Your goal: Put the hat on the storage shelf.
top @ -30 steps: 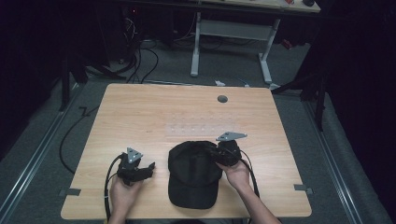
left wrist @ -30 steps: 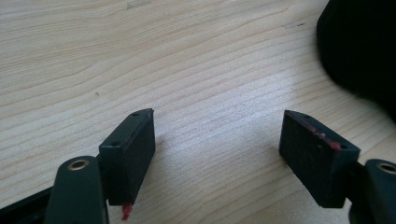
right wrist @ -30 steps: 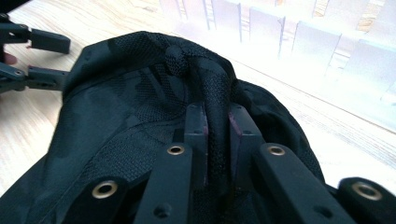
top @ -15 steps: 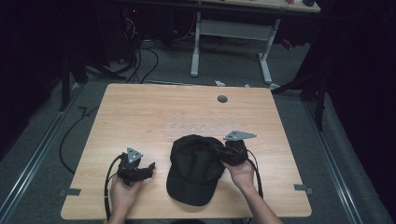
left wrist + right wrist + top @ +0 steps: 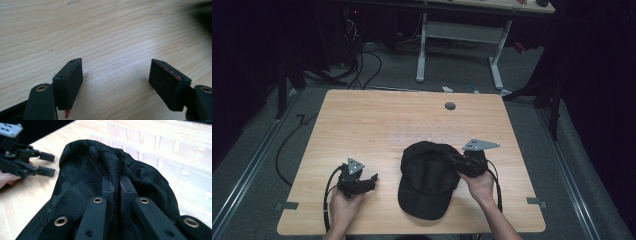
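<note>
A black mesh cap (image 5: 427, 177) lies on the wooden table (image 5: 377, 120), its brim toward the front edge. My right gripper (image 5: 453, 161) is shut on a pinched fold of the crown; in the right gripper view the fabric of the cap (image 5: 100, 170) bunches between the closed pads at my right gripper (image 5: 117, 185). My left gripper (image 5: 371, 180) rests on the table left of the cap, held by a hand, and it is open. In the left gripper view, the left gripper (image 5: 116, 72) has only bare wood between its two pads.
A strip of pale tape squares (image 5: 429, 137) runs across the table just beyond the cap. A round grommet hole (image 5: 450, 106) sits near the far edge. Cables trail from both grippers over the front edge. A white desk frame (image 5: 462, 35) stands behind the table.
The right gripper has shifted slightly right with the cap's crown, dragging the cap a little and bunching the fabric. The left gripper has stayed put.
</note>
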A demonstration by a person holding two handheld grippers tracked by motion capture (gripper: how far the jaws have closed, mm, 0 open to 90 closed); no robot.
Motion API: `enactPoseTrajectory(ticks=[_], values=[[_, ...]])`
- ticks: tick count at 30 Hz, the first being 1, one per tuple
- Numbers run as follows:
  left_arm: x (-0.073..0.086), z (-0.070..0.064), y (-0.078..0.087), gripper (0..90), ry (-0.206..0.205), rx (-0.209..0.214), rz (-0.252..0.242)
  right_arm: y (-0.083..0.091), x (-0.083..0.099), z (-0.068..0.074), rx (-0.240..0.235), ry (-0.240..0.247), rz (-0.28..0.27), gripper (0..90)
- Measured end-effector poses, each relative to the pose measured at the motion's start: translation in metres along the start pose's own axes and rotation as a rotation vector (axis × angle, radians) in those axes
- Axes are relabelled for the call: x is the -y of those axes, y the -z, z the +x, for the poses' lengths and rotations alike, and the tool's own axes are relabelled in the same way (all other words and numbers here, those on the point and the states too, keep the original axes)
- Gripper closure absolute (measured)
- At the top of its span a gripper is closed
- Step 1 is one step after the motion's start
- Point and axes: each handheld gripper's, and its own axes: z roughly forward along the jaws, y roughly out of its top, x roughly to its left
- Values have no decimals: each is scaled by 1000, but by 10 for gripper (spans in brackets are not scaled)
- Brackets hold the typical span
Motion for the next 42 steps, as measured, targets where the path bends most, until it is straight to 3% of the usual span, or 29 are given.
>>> enactPoseTrajectory(ticks=[4,9,17,26,34,42], values=[[-1,0,2,246,32,52,17,10,-3,-2,-10,13,-26,849],[-2,-1,2,194,30,81,54,22,-10,-2,-4,42,-41,849],[-8,-3,4,142,108,151,103,26,-13,-3,-5,56,-44,850],[-28,-34,17,116,156,330,131,28,-15,-3,-8,67,-45,850],[-39,-59,22,104,146,433,197,29,-21,-1,-12,92,-60,850],[-46,-78,20,111,142,493,258,25,-23,1,-22,106,-57,850]])
